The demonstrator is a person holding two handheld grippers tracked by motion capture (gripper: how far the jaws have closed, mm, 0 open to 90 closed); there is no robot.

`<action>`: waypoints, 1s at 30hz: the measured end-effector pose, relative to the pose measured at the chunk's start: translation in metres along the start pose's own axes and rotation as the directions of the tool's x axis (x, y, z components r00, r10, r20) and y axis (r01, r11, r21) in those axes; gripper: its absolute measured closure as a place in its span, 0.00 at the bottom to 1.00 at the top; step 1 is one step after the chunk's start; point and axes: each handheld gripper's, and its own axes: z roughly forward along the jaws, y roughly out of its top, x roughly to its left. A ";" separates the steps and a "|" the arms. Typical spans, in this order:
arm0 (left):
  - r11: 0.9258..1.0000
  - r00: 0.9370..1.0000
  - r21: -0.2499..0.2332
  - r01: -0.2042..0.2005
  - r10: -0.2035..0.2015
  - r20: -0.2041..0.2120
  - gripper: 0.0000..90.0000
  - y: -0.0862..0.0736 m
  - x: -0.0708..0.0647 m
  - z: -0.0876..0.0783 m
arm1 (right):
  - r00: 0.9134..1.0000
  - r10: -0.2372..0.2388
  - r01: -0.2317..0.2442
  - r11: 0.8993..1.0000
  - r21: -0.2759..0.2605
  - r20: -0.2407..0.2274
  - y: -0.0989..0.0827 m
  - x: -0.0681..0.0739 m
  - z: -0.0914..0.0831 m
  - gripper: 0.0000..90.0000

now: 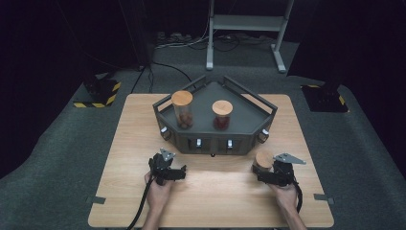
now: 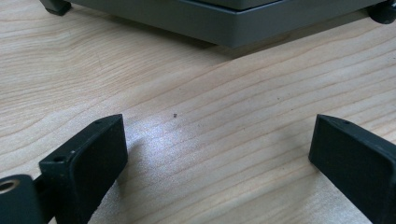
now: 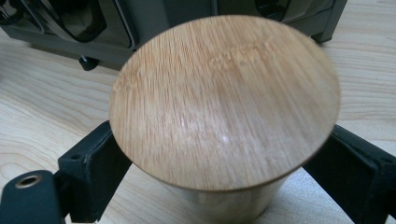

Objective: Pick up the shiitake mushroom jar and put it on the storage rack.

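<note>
On the worktop's [image 1: 134, 201] left, the left hand-held gripper [image 2: 217, 154] is gaping wide over bare wood, gripping nothing. Rightward, the right hand-held gripper [image 3: 215, 186] is flanking a jar [image 3: 224, 102] before the tray [image 1: 210, 139]; its lid is hiding any pad contact.

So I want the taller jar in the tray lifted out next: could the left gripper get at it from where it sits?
Probably yes. The left gripper is open and empty on the table, and the taller jar stands on its side of the tray. The tray's rail means coming in from above.
</note>
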 end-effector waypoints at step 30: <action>1.000 1.000 -0.001 0.001 -0.001 -0.001 0.05 0.000 0.000 0.000 | 1.000 -0.004 0.003 1.000 0.008 0.020 -0.008 0.000 0.014 0.21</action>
